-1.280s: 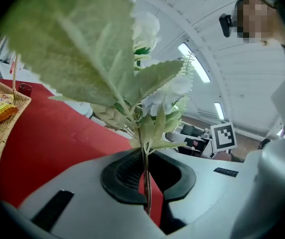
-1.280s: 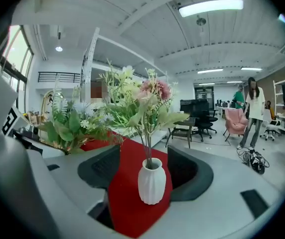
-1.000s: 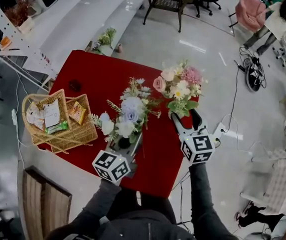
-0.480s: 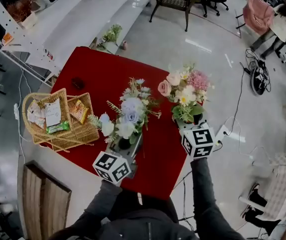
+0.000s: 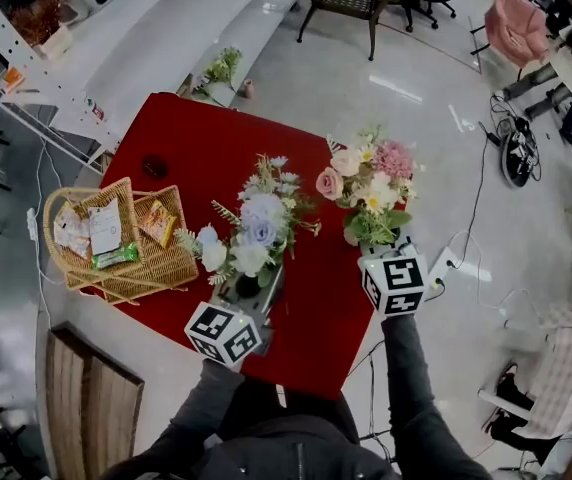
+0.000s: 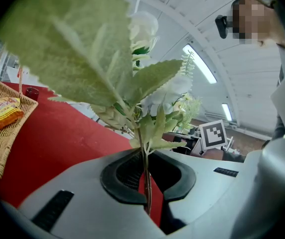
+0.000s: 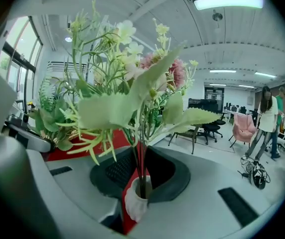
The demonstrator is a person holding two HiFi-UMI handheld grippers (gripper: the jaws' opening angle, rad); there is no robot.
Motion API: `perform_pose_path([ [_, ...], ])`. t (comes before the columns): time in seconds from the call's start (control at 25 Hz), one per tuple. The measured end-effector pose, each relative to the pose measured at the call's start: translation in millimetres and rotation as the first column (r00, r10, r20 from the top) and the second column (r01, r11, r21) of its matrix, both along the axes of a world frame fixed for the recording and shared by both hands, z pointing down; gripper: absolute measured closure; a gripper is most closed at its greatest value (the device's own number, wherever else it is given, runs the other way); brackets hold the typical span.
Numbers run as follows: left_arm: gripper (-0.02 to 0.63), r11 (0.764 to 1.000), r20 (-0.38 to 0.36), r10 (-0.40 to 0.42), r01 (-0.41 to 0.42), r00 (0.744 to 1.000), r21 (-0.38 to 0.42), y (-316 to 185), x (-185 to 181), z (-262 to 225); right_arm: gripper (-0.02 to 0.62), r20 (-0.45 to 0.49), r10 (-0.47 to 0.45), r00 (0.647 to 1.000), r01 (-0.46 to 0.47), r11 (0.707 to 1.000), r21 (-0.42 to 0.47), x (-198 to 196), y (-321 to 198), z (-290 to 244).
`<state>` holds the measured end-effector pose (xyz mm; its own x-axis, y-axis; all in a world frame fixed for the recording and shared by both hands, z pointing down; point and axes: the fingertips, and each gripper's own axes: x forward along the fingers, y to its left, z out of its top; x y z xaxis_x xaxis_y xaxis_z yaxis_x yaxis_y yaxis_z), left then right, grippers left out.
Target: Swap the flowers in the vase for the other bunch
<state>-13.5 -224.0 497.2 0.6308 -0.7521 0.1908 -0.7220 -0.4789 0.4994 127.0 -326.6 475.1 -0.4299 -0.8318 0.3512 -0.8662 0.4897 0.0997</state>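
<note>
As right claw point(image 7: 141, 169) closes | white vase point(image 7: 135, 203) between its jaws

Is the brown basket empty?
No, the wicker basket has several snack packets lying inside it in the head view.

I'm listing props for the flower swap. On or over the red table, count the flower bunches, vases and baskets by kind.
Flower bunches: 2, blue-and-white bunch and pink bunch
Vases: 1, white vase
Baskets: 1, wicker basket
Total: 4
</note>
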Motion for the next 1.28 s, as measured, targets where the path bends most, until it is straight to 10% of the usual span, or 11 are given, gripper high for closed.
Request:
perform_pose_path([
  [1.28, 0.581, 0.998, -0.011, -0.020, 0.020, 1.000, 0.053, 11.4, -8.8, -17.1, 0.571, 0.148, 0.055, 0.987, -0.080, 0.983, 0.167, 18.0, 6.2, -64.3],
])
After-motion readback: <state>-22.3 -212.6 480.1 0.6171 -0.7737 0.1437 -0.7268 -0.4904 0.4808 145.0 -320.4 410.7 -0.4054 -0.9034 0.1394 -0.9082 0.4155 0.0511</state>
